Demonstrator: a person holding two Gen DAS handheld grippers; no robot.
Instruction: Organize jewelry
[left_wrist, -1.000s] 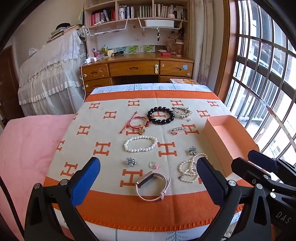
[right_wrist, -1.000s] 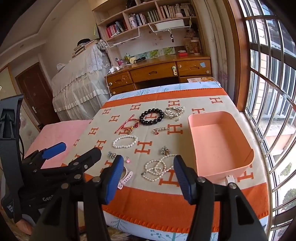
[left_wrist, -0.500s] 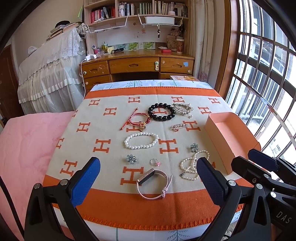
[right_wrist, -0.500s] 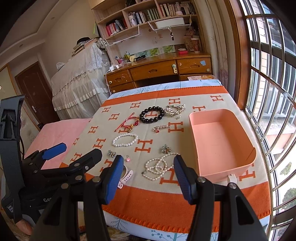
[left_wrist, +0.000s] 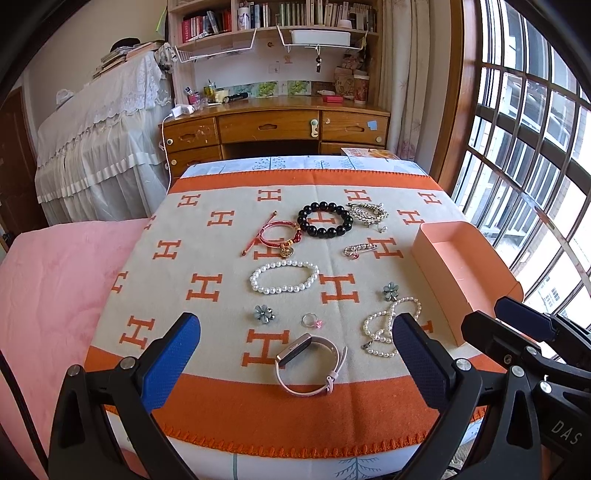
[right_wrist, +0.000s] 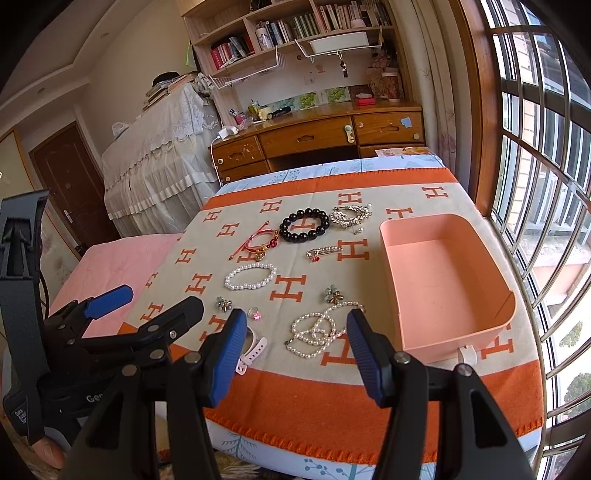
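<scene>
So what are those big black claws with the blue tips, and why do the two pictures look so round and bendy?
They are two pinching tools that a person holds, one in each hand. Each carries a tiny wide-eyed camera, which bends the picture. One picture looks out from the left gripper, the other from the right gripper. Both are open and hold nothing. Each camera also sees the other tool at its edge. On the orange blanket lie jewelry pieces: a black bead bracelet, a white pearl bracelet, a tangled pearl necklace and a pink watch. The pink box beside them has nothing in it.
</scene>
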